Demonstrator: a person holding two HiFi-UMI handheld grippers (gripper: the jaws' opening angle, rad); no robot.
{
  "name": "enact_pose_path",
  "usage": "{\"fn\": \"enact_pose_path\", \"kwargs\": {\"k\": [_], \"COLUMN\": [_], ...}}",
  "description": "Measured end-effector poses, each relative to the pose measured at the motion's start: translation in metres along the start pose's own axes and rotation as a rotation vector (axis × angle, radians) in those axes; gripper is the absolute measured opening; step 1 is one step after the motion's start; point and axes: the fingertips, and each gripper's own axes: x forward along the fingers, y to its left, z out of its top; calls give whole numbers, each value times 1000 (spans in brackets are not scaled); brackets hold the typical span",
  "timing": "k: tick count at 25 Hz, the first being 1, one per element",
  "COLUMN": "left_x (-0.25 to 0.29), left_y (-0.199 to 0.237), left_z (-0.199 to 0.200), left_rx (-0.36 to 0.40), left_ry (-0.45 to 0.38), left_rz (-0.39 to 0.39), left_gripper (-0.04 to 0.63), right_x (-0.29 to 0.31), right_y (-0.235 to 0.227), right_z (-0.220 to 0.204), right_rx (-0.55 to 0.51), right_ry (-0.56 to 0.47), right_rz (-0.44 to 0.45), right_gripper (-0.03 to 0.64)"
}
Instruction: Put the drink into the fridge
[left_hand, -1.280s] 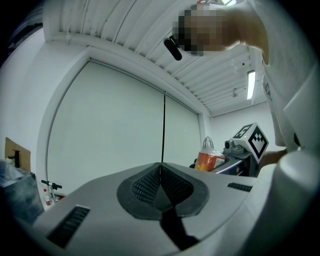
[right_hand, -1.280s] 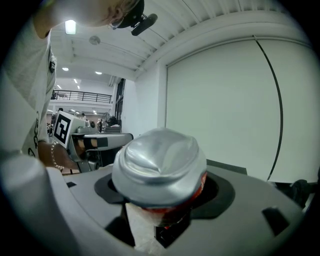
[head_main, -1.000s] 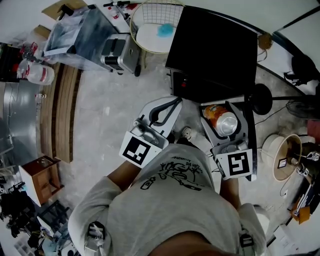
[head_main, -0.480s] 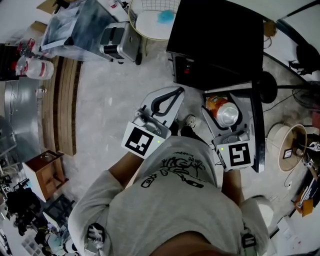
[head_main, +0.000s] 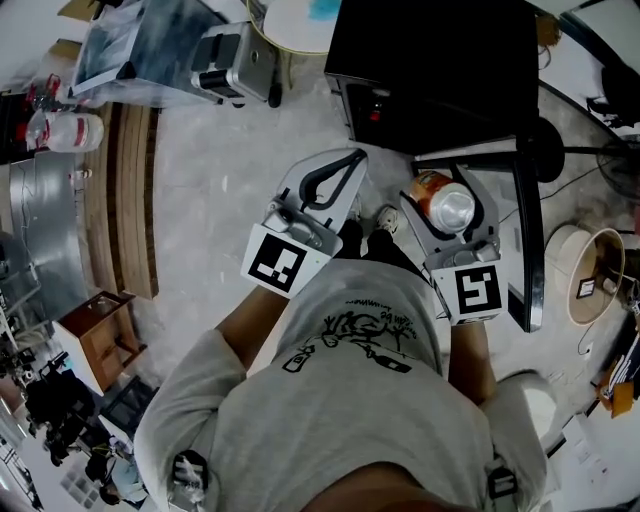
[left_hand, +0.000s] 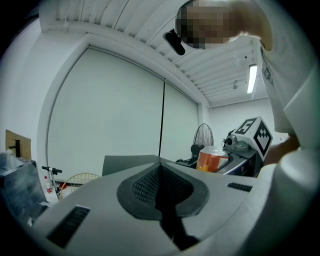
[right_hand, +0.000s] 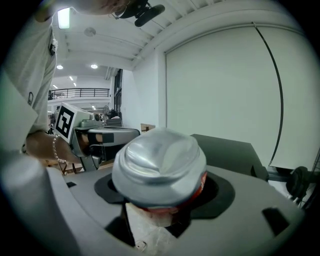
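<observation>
Right gripper view, nearest item: my right tongs (right_hand: 160, 205) are clamped on the drink can (right_hand: 159, 160), which is held clear of any surface. My left tongs (left_hand: 160, 175) are pressed together, empty. Beyond, the black fridge (head_main: 430, 70) stands just ahead, its door (head_main: 527, 230) apparently open. Pickup done; placing the can inside remains. Against the earlier frames, both tongs sit lower and the fridge looms closer; grip unchanged.
</observation>
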Motion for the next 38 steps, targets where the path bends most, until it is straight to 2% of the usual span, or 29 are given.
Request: {"fn": "enact_pose_path", "kwargs": {"k": [38], "left_x": [28], "left_y": [-7], "left_z": [-77], "left_rx": [1], "left_ry": [50], "left_rz": [-12], "left_gripper": [21], "right_x": [25], "right_y": [-16], "right_z": [-83], "right_rx": [42], "right_ry": [67], "right_rz": [-20], "right_gripper": [336]}}
